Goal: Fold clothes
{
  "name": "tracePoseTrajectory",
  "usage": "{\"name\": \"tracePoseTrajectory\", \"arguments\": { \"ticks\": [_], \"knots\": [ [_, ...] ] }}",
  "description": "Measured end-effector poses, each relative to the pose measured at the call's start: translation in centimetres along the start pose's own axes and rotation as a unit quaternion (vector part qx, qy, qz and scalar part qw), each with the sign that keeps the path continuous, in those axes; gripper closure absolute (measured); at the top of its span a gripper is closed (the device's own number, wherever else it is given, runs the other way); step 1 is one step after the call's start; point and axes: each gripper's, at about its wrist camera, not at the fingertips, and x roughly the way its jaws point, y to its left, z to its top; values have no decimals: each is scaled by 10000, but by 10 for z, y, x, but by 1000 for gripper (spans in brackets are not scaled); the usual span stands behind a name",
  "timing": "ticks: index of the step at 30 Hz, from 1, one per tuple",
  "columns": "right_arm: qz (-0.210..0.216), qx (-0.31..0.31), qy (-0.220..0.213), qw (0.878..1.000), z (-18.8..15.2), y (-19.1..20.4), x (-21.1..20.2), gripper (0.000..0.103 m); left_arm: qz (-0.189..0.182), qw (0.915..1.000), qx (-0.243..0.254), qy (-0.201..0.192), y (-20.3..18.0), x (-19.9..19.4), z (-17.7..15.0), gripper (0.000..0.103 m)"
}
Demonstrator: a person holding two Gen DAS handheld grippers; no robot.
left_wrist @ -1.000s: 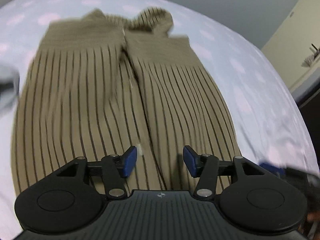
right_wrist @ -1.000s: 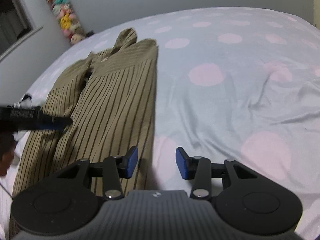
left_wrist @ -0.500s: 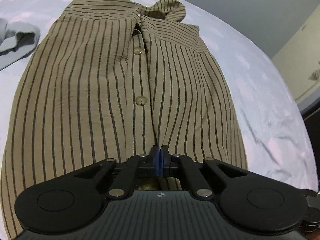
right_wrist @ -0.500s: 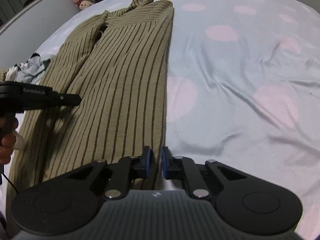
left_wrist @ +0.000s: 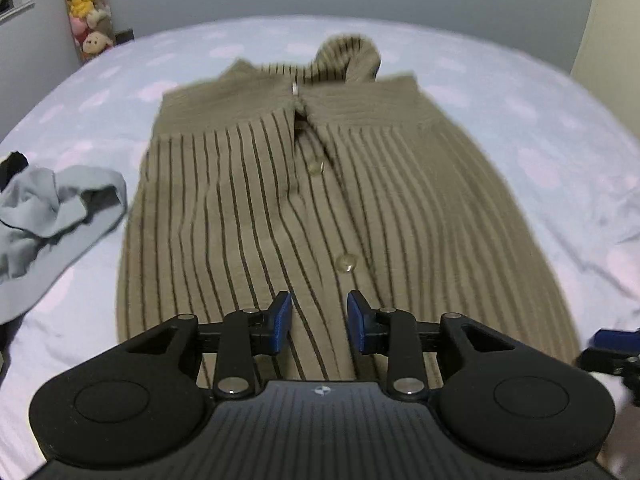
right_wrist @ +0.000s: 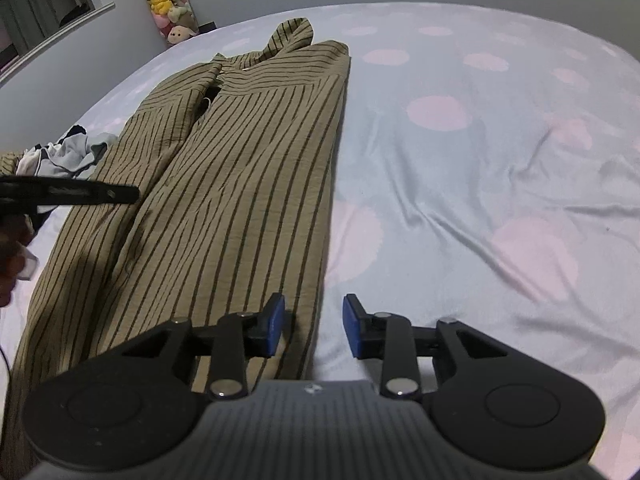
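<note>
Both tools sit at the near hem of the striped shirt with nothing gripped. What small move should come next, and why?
Probably lower both and close on the hem. The left tool has just reopened over the striped shirt near the button line; the right tool has reopened astride its right edge. Neither presses cloth, and the shirt lies flat, unfolded, on the bed sheet.

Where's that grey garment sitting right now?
In the left wrist view the crumpled grey garment lies on the spotted bedsheet at the left edge, just beside the striped shirt, about level with its chest.
</note>
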Motion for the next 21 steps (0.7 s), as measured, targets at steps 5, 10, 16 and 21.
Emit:
{"name": "tracePoseTrajectory", "arguments": {
  "ticks": [5, 10, 16, 21],
  "knots": [
    [-1, 6, 68, 10000, 2, -2, 8, 68, 52, 9997, -203, -148, 2, 7, -10, 91],
    [-20, -89, 67, 9999, 4, 1, 10, 68, -296, 9978, -455, -385, 15, -2, -9, 103],
    [-50, -142, 90, 9998, 5, 2, 12, 68, -748, 9946, -387, -612, 10, -17, -3, 103],
    [-22, -217, 111, 9997, 5, 5, 14, 68, -777, 9958, -398, -291, 7, 9, -7, 103]
  ]
}}
